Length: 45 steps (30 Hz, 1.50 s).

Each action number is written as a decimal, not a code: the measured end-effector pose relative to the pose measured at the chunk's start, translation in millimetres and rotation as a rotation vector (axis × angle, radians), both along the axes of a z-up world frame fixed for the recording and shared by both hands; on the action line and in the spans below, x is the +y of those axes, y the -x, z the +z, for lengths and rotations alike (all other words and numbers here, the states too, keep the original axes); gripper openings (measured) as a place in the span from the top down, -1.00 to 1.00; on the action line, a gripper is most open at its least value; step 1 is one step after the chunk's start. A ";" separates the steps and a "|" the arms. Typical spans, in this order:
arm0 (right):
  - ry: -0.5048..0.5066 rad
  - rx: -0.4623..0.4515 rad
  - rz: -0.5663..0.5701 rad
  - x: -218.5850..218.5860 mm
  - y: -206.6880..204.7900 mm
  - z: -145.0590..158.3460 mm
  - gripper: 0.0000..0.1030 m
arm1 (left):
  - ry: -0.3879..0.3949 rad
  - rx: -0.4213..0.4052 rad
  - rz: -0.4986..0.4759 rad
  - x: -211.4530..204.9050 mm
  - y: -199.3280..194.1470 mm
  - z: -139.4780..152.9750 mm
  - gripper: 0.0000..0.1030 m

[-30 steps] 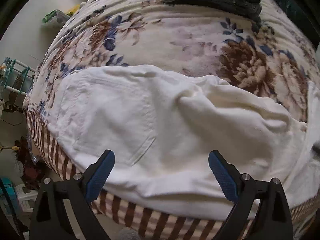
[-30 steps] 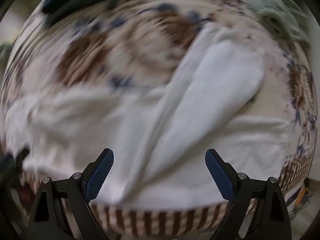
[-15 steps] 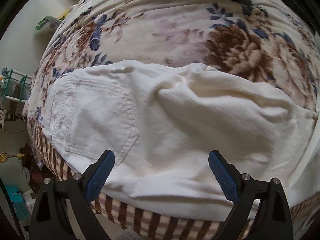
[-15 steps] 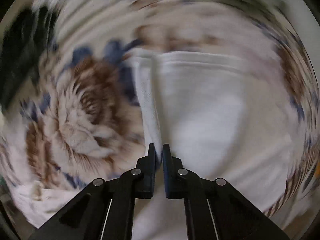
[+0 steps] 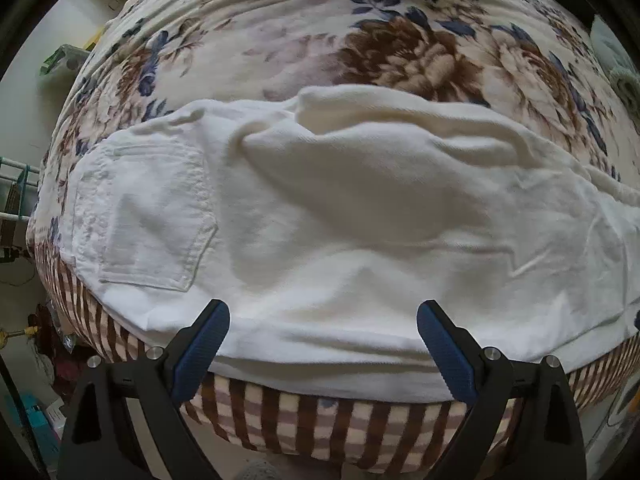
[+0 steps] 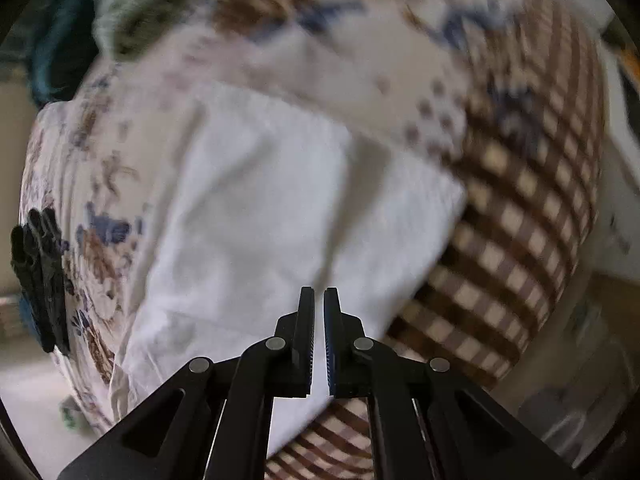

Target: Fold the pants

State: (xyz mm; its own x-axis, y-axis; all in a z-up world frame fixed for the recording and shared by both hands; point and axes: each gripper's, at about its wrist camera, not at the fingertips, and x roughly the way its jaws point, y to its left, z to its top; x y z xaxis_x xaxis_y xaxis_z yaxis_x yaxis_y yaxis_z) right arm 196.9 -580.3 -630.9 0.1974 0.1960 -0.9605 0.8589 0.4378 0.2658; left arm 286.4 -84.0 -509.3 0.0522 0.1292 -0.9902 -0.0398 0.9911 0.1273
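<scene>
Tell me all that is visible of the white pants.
The pants are white, of a thick twill-like cloth, and lie rumpled across the floral blanket near its striped edge. A stitched back pocket faces up at the left. One layer is folded over the middle. The open left gripper hovers without touching them. The right gripper looks shut on their cloth.

Pants (image 5: 340, 216) white to cream, plain, no print; back pocket (image 5: 148, 216) same white, tonal stitching. Blanket (image 5: 400, 52) cream ground, big brown flowers, navy-blue leaves; border (image 5: 304, 420) brown-and-cream check. Left tool (image 5: 324, 344) black frame, blue ribbed pads (image 5: 200, 352), silver rivets. Right tool (image 6: 319, 336) black, pad edge dark blue. Folded stack (image 6: 40, 276) at blanket edge black. Right view blurred; pants (image 6: 260, 220) read white there too.
</scene>
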 end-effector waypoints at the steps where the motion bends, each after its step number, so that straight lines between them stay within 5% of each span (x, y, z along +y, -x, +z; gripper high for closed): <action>1: -0.053 -0.030 -0.036 -1.3 6.4 -7.1 0.84 | 0.004 -0.004 0.007 2.2 2.4 1.9 -0.86; 2: -0.092 -0.077 -0.053 0.1 9.2 -8.4 0.77 | 0.003 -0.010 0.015 5.3 4.7 3.7 -0.86; 4: -0.112 -0.143 -0.036 7.3 7.5 -6.6 0.23 | 0.001 -0.018 0.045 16.7 10.9 6.8 -0.86; 7: -0.151 -0.158 -0.025 18.1 -4.2 -17.6 -0.07 | -0.011 -0.014 0.097 38.6 18.4 5.6 -0.86; 11: -0.145 -0.068 -0.076 17.6 -15.5 -53.0 -0.04 | -0.028 0.002 0.131 58.1 20.4 -3.3 -0.86; 13: -0.120 -0.091 -0.109 19.4 -17.3 -54.9 0.87 | -0.028 -0.002 0.132 62.0 19.6 -4.6 -0.86; 15: -0.014 -0.072 -0.076 25.0 -18.1 -36.2 0.95 | -0.022 -0.007 0.132 63.6 19.3 -2.3 -0.86; 21: 0.082 -0.100 -0.093 17.8 15.8 26.0 0.96 | 0.029 -0.015 0.195 75.0 26.8 5.7 -0.86; 25: 0.023 -0.013 -0.072 9.9 13.3 -4.8 0.93 | 0.017 -0.001 0.225 85.3 32.4 -0.2 -0.86; 28: -0.090 0.080 -0.021 5.2 11.2 -34.4 0.72 | 0.023 -0.006 0.264 101.3 35.5 0.1 -0.86; 30: -0.093 0.052 -0.008 15.5 9.5 -28.2 0.57 | 0.040 -0.024 0.294 117.8 38.5 4.8 -0.86; 33: -0.037 0.013 0.092 58.3 8.2 1.1 0.20 | 0.055 -0.061 0.349 152.0 42.7 13.3 -0.86; 38: -0.176 -0.036 0.192 159.6 10.3 11.5 0.18 | 0.029 -0.070 0.424 216.6 43.1 12.0 -0.86; 45: -0.350 -0.023 0.219 275.5 -0.8 -12.9 0.18 | 0.133 -0.097 0.590 322.8 42.6 4.4 -0.86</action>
State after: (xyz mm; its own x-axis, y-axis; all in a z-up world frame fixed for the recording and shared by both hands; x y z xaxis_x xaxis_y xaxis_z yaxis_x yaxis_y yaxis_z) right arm 197.7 -304.7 -643.8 0.1354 0.5500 -0.8241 0.7473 0.4895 0.4494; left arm 243.8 238.8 -504.9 0.0999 0.0394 -0.9942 -0.5918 0.8056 -0.0275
